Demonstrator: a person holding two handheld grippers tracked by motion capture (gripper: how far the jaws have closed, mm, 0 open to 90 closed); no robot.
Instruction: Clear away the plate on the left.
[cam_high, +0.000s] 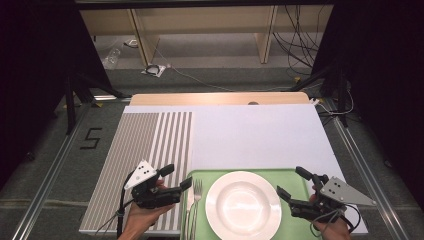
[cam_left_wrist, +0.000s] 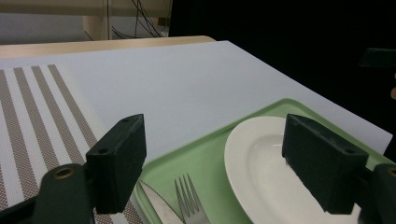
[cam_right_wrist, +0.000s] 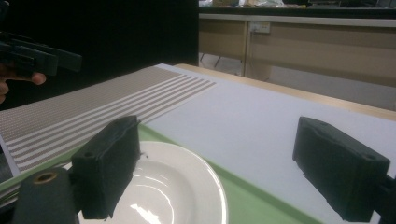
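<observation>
High view: we hold left tongs and right tongs apart, empty, flanking the plate on the green tray at the counter's near edge.

Left gripper view: fork lies beside the plate.

Right gripper view: jaws apart, squared for the rim.
</observation>
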